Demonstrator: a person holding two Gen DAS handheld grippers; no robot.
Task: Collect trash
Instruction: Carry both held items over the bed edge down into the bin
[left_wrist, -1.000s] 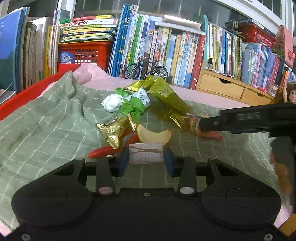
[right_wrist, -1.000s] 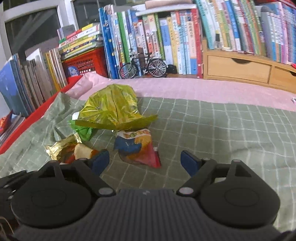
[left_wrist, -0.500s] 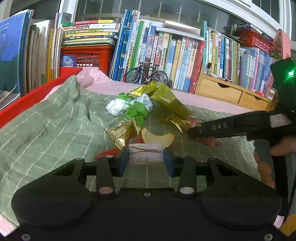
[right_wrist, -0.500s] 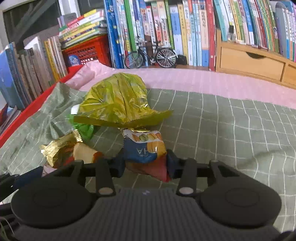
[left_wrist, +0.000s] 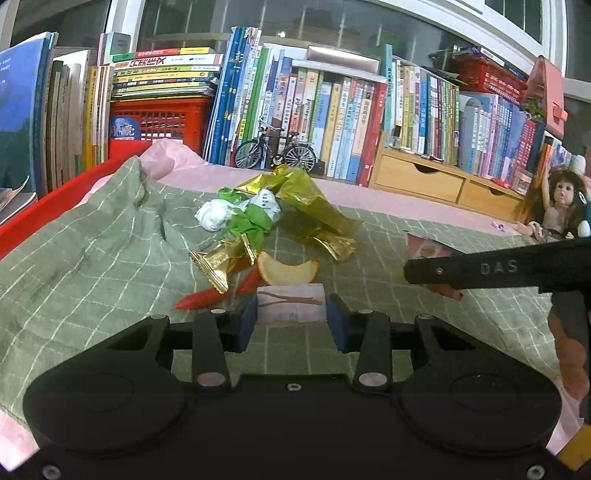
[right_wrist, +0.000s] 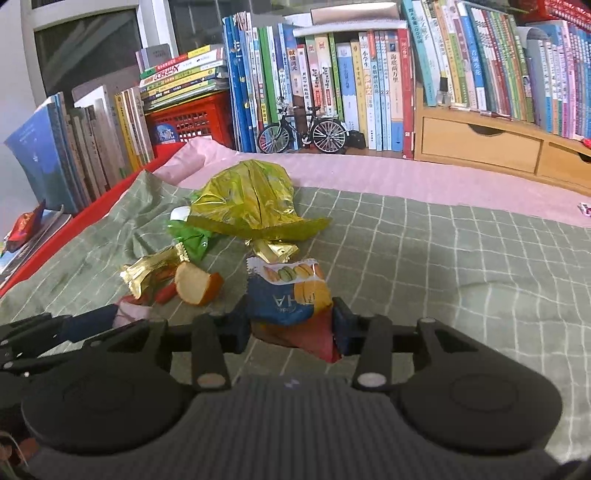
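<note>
On the green checked cloth (left_wrist: 92, 258) lies a trash pile: a yellow foil bag (left_wrist: 310, 199), a green wrapper (left_wrist: 251, 221), a white tissue ball (left_wrist: 214, 216), a gold wrapper (left_wrist: 218, 258), an apple slice (left_wrist: 288, 267) and a red chilli (left_wrist: 207, 297). My left gripper (left_wrist: 291, 314) is shut on a small white-and-pink packet (left_wrist: 290, 301) just in front of the apple slice. My right gripper (right_wrist: 291, 325) is shut on a blue-and-orange snack wrapper (right_wrist: 291, 295), held a little above the cloth, right of the pile. The foil bag (right_wrist: 251, 199) sits behind it.
Rows of books (left_wrist: 332, 107), a red crate (left_wrist: 159, 122), a model bicycle (left_wrist: 275, 153) and wooden drawers (left_wrist: 421, 181) line the back. A doll (left_wrist: 557, 206) sits far right. A red tray edge (left_wrist: 55, 195) borders the cloth at left. A pink sheet (right_wrist: 424, 184) lies behind.
My right gripper went from open around the snack wrapper to shut on it and lifted it off the cloth. My left gripper drew back slightly with its packet.
</note>
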